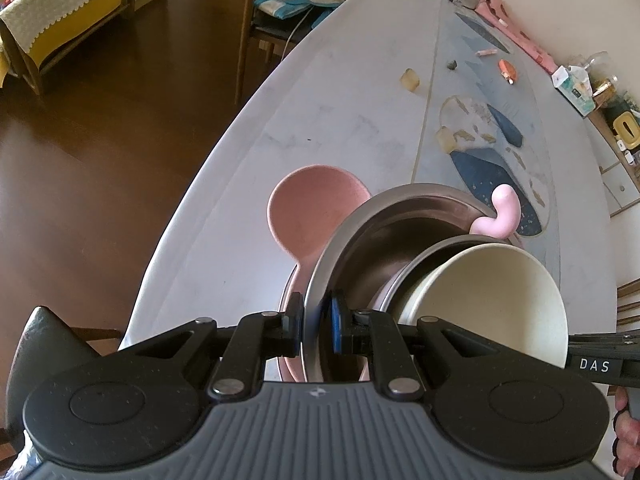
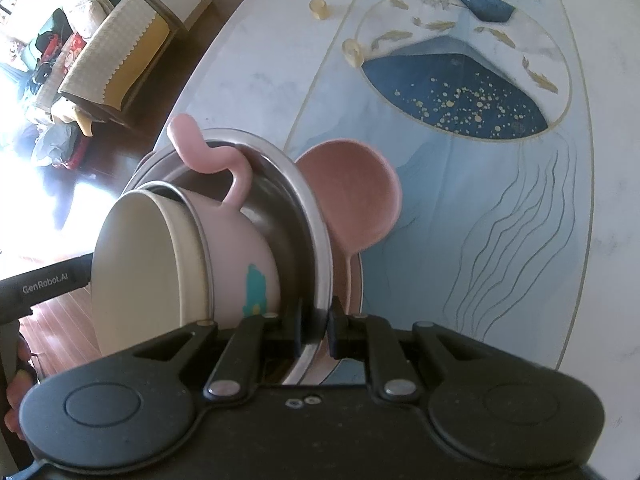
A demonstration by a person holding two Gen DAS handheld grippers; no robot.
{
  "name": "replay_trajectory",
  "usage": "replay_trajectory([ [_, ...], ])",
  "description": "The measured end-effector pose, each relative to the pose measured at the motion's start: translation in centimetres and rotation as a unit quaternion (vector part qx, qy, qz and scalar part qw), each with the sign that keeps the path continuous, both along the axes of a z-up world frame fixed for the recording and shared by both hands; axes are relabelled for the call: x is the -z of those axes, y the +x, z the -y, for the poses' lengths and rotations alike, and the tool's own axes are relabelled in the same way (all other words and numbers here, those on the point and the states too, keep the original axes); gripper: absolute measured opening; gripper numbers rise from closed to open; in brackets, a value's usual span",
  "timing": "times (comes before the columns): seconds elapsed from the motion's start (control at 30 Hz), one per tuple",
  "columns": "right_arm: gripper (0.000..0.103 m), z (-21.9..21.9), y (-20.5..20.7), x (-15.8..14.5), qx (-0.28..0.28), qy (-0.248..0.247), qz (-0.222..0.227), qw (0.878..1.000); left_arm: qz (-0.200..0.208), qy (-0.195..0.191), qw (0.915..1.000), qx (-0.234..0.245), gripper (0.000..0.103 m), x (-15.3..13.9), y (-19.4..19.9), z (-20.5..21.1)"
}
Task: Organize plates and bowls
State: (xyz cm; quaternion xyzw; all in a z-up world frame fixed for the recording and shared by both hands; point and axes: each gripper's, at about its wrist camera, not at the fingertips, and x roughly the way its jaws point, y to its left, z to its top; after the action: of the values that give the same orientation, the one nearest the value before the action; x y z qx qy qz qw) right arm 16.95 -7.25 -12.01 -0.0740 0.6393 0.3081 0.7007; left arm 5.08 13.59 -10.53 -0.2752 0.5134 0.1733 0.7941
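In the left wrist view, our left claw (image 1: 316,330) is clenched on the rim of the steel plate (image 1: 360,248), one pad on each face of the rim. Inside the plate sits a pink bowl with a curled handle (image 1: 500,216), and a cream bowl (image 1: 492,300) is nested in that. Beneath the stack lies a pink plate with round ears (image 1: 304,216), near the worktop (image 1: 340,120) edge that faces the wooden floor. The right tool's arm enters from the right side of the picture.

In the right wrist view, our right claw (image 2: 316,328) is likewise clenched on the opposite rim of the steel plate (image 2: 312,220). The pink bowl (image 2: 240,256) and cream bowl (image 2: 136,264) show nested within it, and the pink plate (image 2: 352,196) lies under the stack, over the pale blue part of the worktop (image 2: 480,240).

We judge the task well along: the bowls are already nested and the stack gathered. What seems left is setting the steel plate squarely onto the pink plate and letting go. Whether the steel plate already rests there or hangs just above, we cannot tell.
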Motion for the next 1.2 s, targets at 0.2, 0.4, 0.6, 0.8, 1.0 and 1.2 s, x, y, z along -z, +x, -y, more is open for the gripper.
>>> replay_trajectory([
  [0.2,0.013,0.1,-0.1,0.4,0.004,-0.002,-0.001,1.000,-0.002,-0.001,1.0000,0.001,0.013,0.5,0.1,0.1],
  [0.4,0.014,0.1,-0.2,0.3,0.005,-0.002,0.004,1.000,0.002,-0.001,1.0000,0.004,0.013,0.7,0.1,0.1],
  [0.6,0.021,0.0,-0.4,-0.1,0.000,-0.001,0.016,1.000,0.001,0.010,0.9999,0.010,0.013,0.5,0.2,0.3],
  [0.8,0.023,-0.1,-0.4,-0.5,0.001,-0.001,0.023,1.000,0.003,0.017,0.9997,0.015,0.013,0.3,0.2,0.5],
  [1.0,0.025,0.5,-0.6,-1.4,0.008,0.008,0.027,1.000,0.009,0.035,0.9991,0.024,0.014,-0.6,-0.1,0.6],
  [1.2,0.030,1.0,-1.3,-3.0,0.007,0.020,0.046,0.999,0.024,0.050,0.9978,0.037,0.027,-1.8,-0.5,1.2],
])
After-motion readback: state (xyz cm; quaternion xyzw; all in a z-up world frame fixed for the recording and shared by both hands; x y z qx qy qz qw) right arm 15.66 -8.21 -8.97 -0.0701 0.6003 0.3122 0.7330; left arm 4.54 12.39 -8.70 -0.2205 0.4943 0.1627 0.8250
